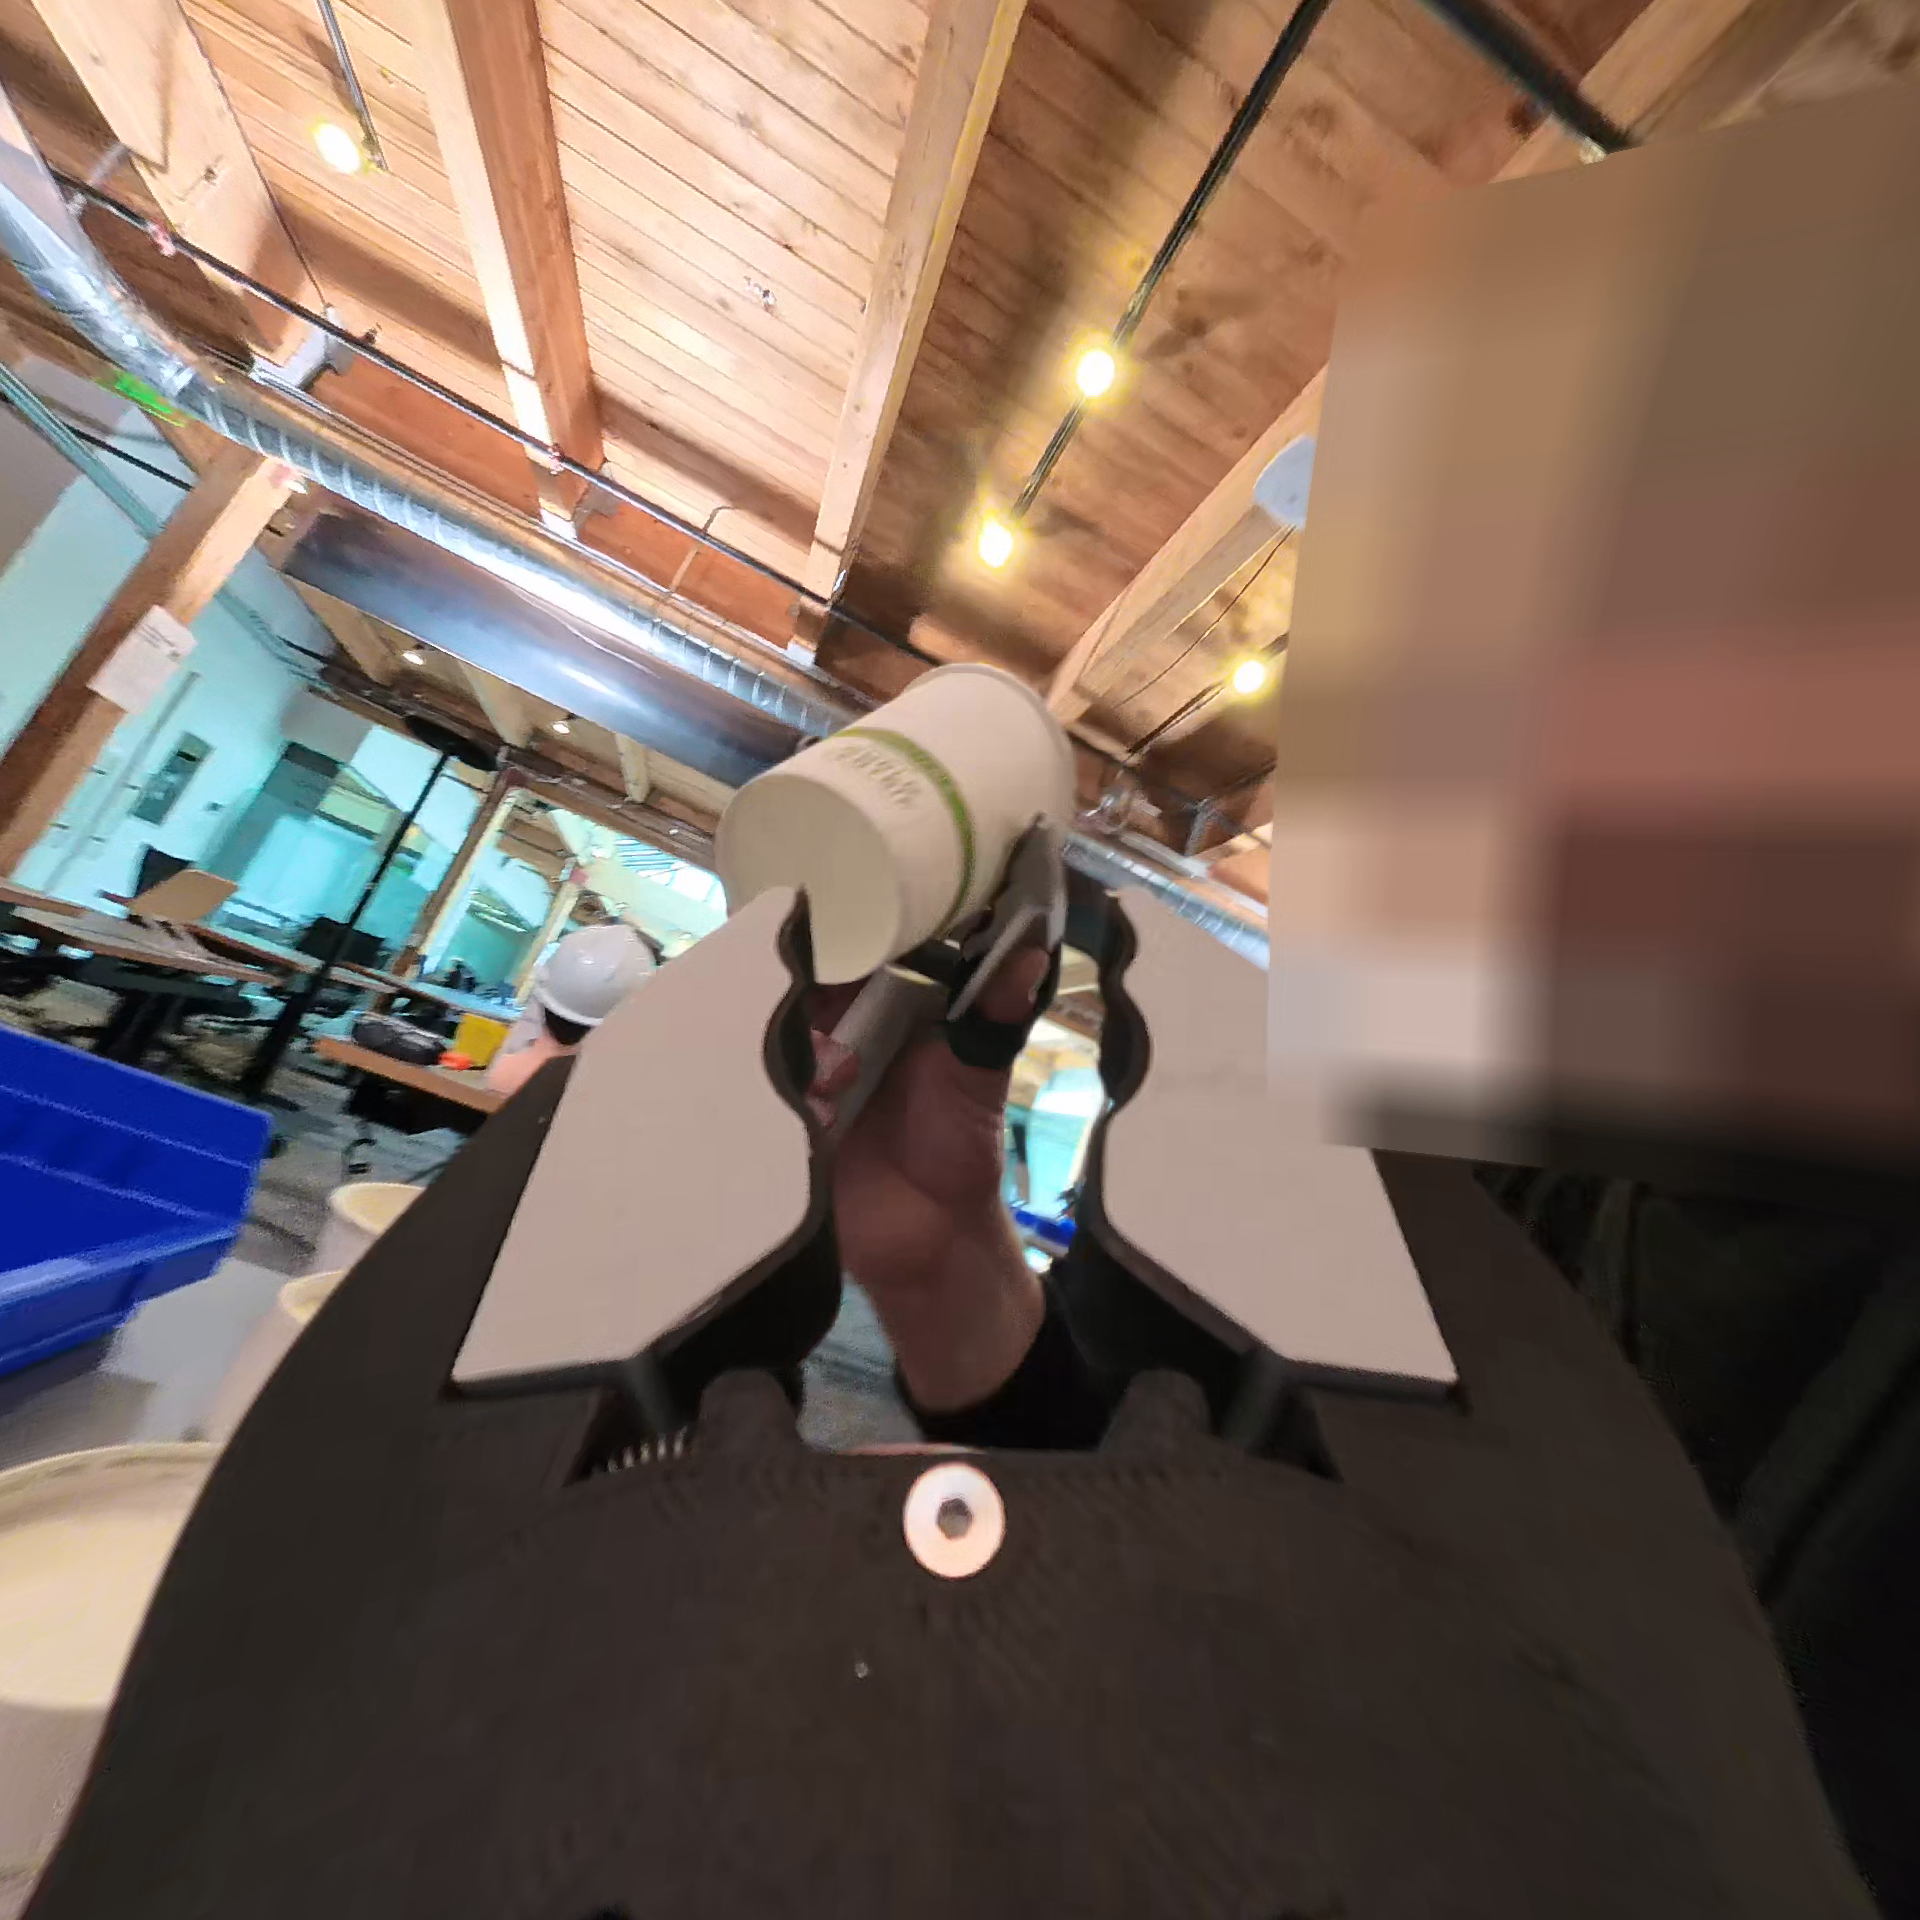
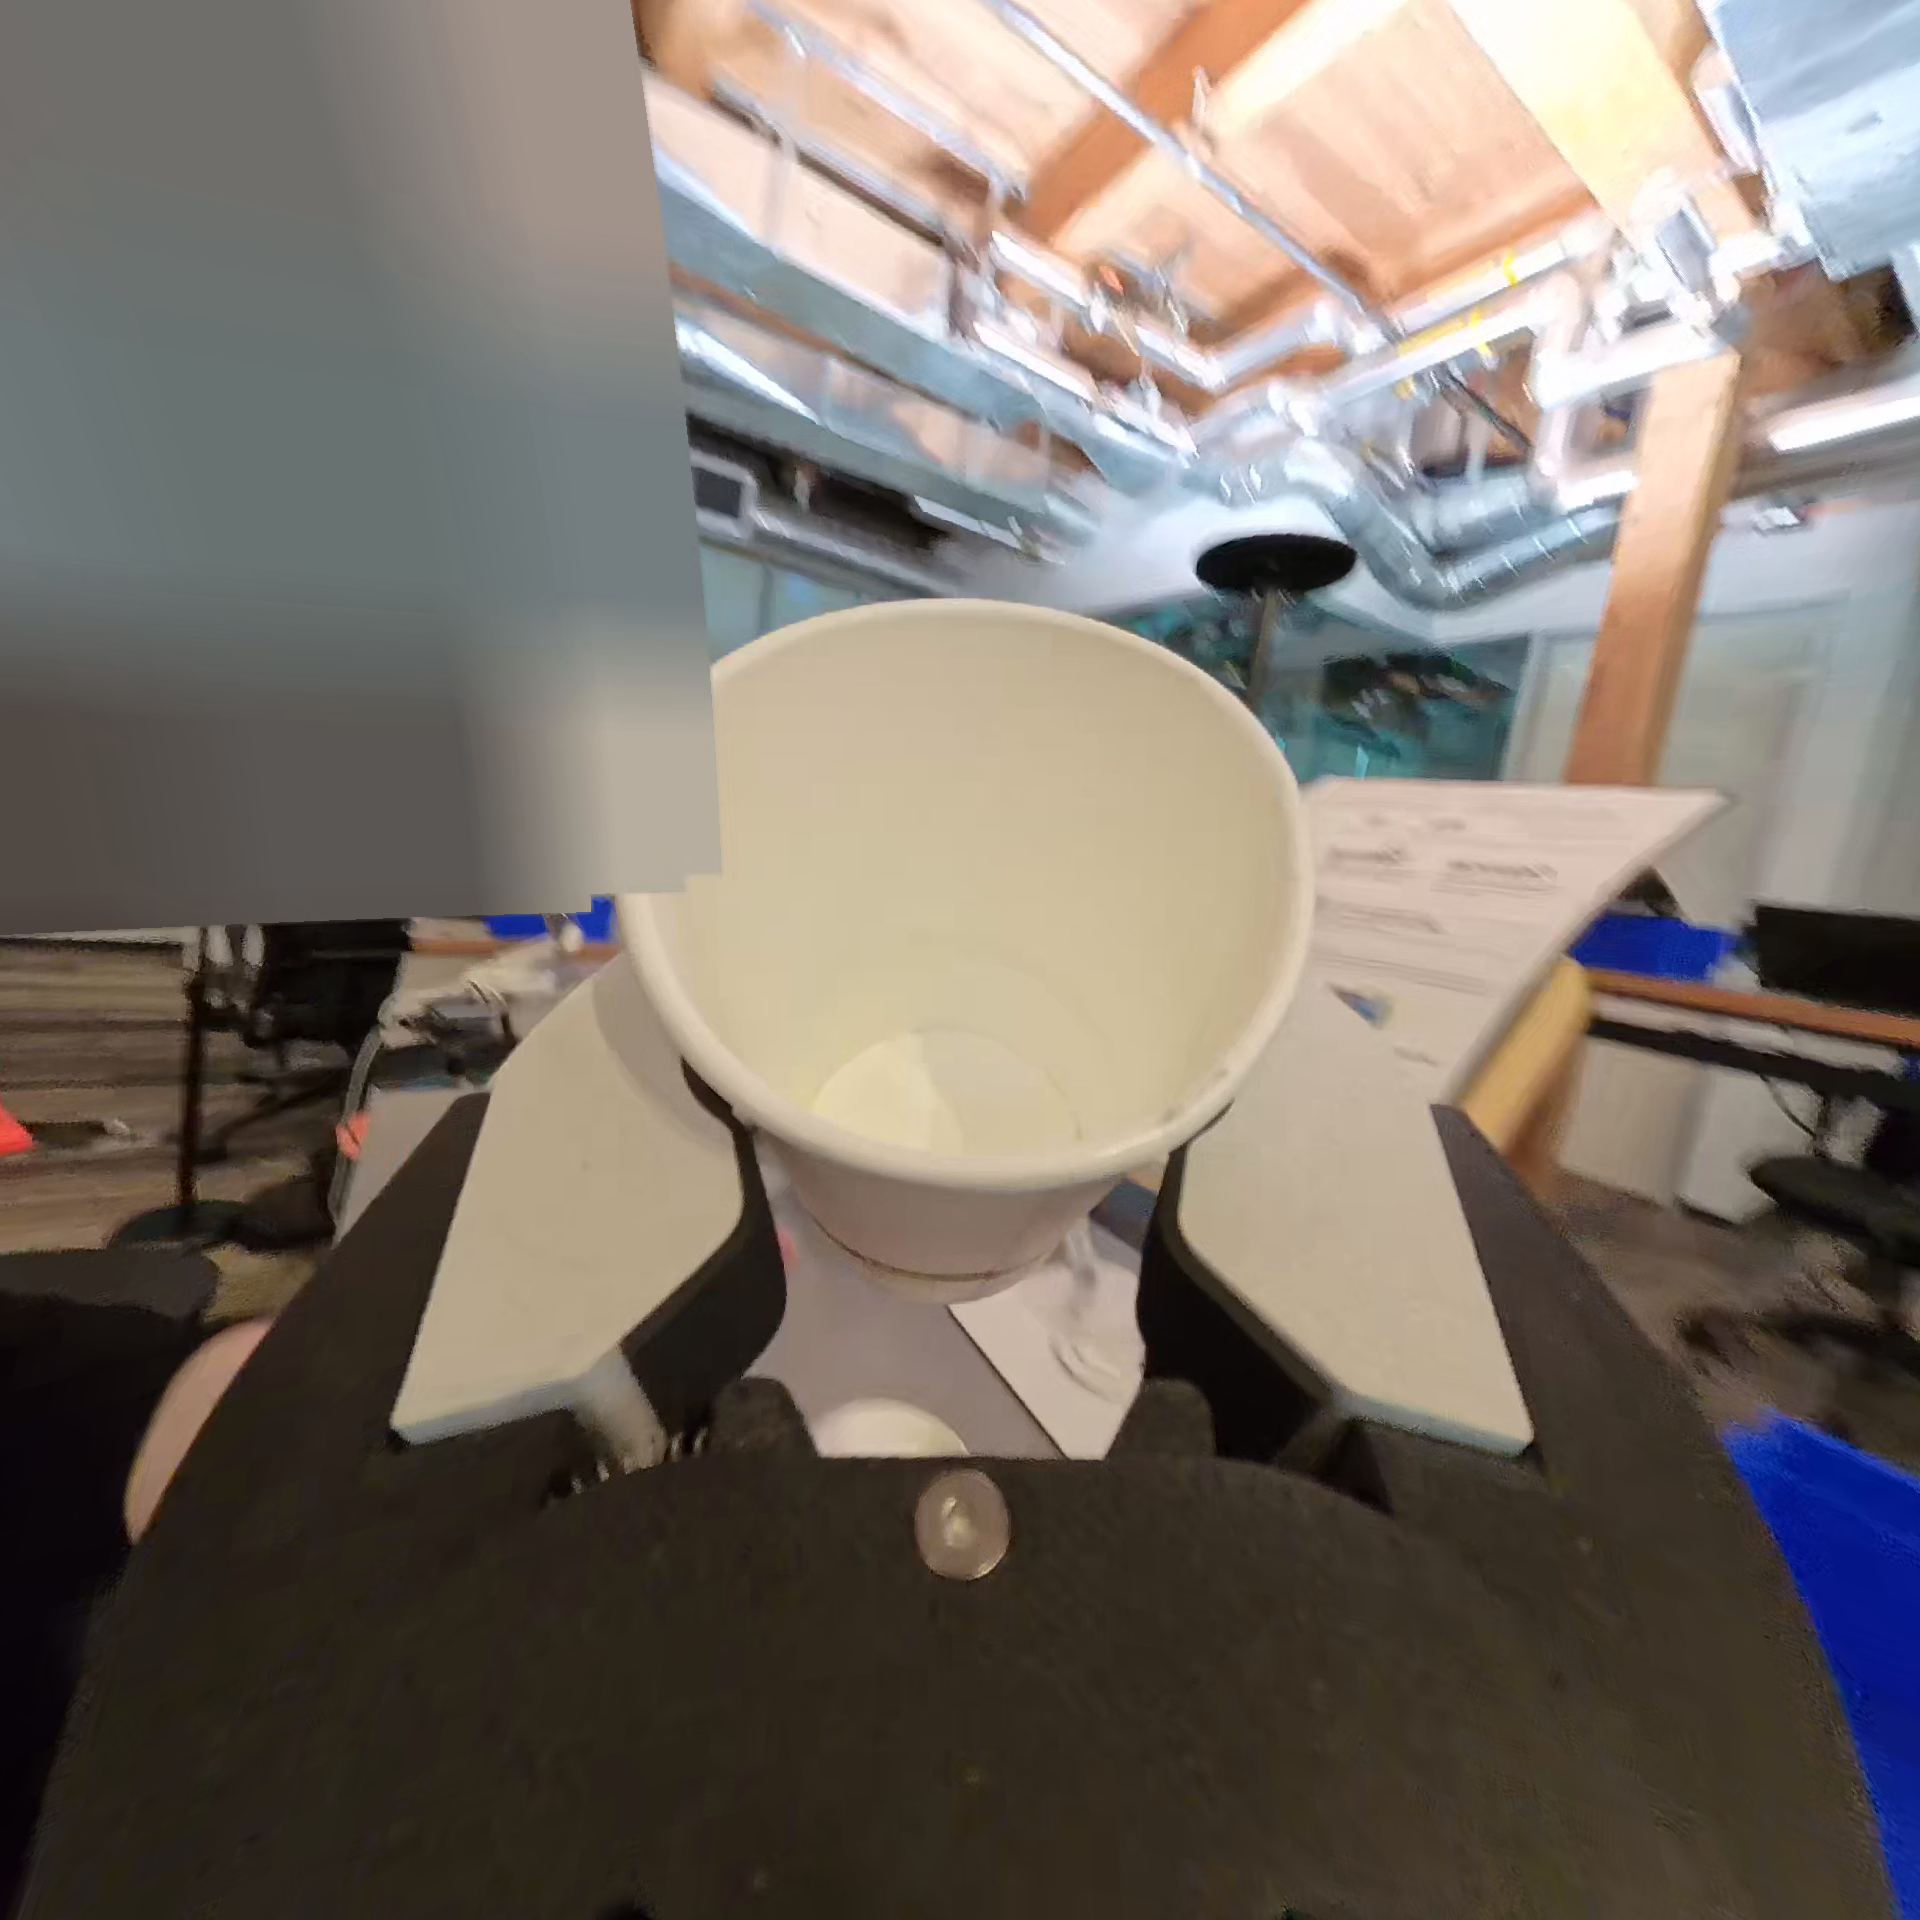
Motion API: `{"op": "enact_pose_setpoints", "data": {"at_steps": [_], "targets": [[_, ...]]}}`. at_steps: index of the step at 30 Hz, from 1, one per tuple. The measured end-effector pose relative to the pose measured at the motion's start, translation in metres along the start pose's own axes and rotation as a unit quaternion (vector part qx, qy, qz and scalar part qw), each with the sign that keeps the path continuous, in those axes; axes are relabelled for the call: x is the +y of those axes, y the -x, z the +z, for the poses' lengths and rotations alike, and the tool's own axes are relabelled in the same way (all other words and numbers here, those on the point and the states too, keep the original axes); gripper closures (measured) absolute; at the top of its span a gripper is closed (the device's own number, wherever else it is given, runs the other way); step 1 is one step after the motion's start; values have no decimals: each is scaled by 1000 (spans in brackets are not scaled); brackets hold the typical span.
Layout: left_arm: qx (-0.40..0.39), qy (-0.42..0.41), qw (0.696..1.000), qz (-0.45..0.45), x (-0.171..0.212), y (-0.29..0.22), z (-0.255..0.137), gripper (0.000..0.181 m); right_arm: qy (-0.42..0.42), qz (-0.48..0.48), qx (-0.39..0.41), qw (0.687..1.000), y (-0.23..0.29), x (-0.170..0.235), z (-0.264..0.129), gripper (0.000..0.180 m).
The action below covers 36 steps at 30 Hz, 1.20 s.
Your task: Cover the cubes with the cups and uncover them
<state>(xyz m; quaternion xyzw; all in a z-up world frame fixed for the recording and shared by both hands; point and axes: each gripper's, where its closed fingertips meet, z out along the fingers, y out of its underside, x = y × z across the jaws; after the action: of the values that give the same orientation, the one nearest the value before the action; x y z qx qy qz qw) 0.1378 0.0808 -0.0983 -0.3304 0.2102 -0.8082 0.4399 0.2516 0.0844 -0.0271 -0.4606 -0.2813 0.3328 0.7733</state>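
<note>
My right gripper (image 2: pixel 966 1049) is shut on a white paper cup (image 2: pixel 966 883). The cup is raised in the air with its open mouth towards the camera, and it is empty inside. In the left wrist view the same cup (image 1: pixel 894 821), with a green band, is tilted with its base towards the camera. The right gripper's grey fingers (image 1: pixel 1023 894) clamp it and a hand holds the gripper. My left gripper (image 1: pixel 956 920) is open and empty, and points up at the cup from below. No cubes are in view.
Several cream cups (image 1: pixel 369 1216) stand at the lower left beside a blue bin (image 1: pixel 114 1174). Another blue bin (image 2: pixel 1839 1579) is at the lower right. A printed board (image 2: pixel 1475 914) leans behind the cup. A person in a white hard hat (image 1: pixel 597 971) is far off.
</note>
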Motion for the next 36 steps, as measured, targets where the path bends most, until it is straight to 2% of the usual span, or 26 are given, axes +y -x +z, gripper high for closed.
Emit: {"op": "enact_pose_setpoints", "data": {"at_steps": [2, 6, 8, 14, 21, 25, 27, 29, 33, 36], "targets": [[-16, 19, 999, 40, -5, -2, -5, 144, 50, -12, 41, 998, -30, 3, -20, 93], [-65, 93, 985, 132, -2, 3, -10, 175, 162, -18, 114, 980, -81, 36, -62, 92], [-103, 140, 967, 189, 4, 11, -13, 181, 199, -10, 148, 969, -99, 53, -81, 93], [-176, 226, 916, 282, 13, 28, -20, 181, 287, 13, 197, 937, -126, 107, -112, 92], [-190, 234, 912, 277, 11, 35, -27, 181, 340, 30, 203, 918, -130, 146, -119, 90], [-188, 239, 912, 276, 13, 37, -28, 181, 370, 33, 204, 906, -129, 158, -122, 78], [-187, 245, 911, 275, 15, 39, -27, 180, 372, 30, 206, 905, -128, 158, -122, 66], [-189, 250, 909, 275, 16, 41, -28, 173, 368, 26, 210, 906, -128, 154, -123, 60], [-201, 268, 902, 272, 20, 48, -31, 157, 350, 19, 212, 912, -126, 140, -124, 62], [-222, 309, 880, 283, 25, 57, -35, 132, 335, 8, 212, 918, -122, 128, -124, 66]]}}
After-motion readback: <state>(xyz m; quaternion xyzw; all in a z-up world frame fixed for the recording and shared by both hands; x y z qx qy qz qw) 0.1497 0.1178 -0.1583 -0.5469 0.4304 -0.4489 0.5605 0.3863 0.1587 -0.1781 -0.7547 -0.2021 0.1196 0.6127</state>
